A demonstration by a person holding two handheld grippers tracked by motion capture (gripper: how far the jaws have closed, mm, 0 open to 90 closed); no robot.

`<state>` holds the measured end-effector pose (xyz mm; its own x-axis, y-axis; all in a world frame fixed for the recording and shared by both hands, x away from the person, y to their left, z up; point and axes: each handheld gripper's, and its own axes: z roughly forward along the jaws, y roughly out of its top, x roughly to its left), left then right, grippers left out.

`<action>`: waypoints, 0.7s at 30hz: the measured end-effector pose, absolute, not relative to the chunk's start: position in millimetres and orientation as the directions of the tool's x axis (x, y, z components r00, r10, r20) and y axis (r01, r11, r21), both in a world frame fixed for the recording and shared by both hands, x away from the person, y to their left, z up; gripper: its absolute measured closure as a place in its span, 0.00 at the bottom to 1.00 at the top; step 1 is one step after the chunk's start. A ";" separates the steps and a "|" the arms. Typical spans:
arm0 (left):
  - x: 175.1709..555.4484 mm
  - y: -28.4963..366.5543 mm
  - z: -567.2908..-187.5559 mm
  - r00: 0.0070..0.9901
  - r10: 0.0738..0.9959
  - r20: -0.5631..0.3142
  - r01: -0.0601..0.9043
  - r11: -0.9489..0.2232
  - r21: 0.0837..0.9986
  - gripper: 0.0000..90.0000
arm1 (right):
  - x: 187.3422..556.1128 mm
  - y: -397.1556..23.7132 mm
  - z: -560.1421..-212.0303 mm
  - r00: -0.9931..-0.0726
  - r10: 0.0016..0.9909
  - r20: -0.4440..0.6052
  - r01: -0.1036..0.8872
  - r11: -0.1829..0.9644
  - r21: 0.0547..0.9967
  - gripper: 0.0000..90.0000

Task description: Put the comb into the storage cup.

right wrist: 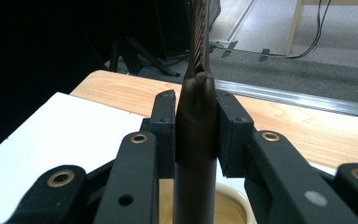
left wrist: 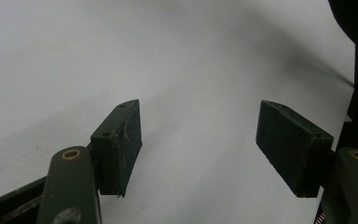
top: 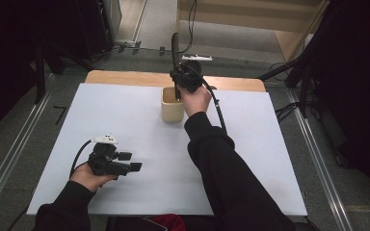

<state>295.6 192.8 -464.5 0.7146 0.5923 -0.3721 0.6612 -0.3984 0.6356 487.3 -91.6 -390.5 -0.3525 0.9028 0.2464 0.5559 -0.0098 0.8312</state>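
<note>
Dark utensil [right wrist: 196, 140] clamped upright in right claw [right wrist: 196, 128] above cup [top: 172, 104]; left claw [left wrist: 200, 140] spread wide

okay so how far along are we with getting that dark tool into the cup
Done, by the look of it: the right claw has shut on the dark tool and holds it upright. In hand: its lower end is at or just inside the beige cup; how deep is hidden. Left: lowering and letting go, probably. The left claw hangs open over the white sheet, holding nothing.
</note>
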 end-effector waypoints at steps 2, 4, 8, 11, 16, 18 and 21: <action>295.7 192.8 -464.5 0.715 0.592 -0.371 0.661 -0.400 0.635 0.35 | 486.8 -91.1 -391.9 -0.354 0.903 0.243 0.556 -0.006 0.831 0.78; 296.0 193.0 -464.6 0.716 0.592 -0.371 0.660 -0.401 0.635 0.35 | 485.9 -91.0 -393.9 -0.358 0.902 0.242 0.555 -0.003 0.832 0.78; 296.3 193.8 -464.3 0.714 0.594 -0.371 0.662 -0.398 0.635 0.35 | 484.5 -91.8 -398.8 -0.355 0.903 0.243 0.562 -0.002 0.827 0.78; 296.5 194.3 -464.2 0.712 0.595 -0.373 0.663 -0.396 0.635 0.35 | 482.9 -92.6 -402.7 -0.353 0.902 0.250 0.566 -0.007 0.824 0.78; 296.9 194.5 -464.3 0.712 0.595 -0.372 0.663 -0.396 0.635 0.35 | 480.2 -93.5 -407.9 -0.349 0.901 0.257 0.568 -0.015 0.823 0.78; 296.8 194.5 -464.3 0.712 0.595 -0.373 0.663 -0.395 0.636 0.35 | 479.8 -94.4 -409.4 -0.347 0.902 0.256 0.571 -0.013 0.821 0.78; 297.0 194.3 -464.6 0.712 0.595 -0.373 0.664 -0.396 0.635 0.35 | 478.8 -95.0 -411.4 -0.348 0.903 0.251 0.571 -0.008 0.821 0.78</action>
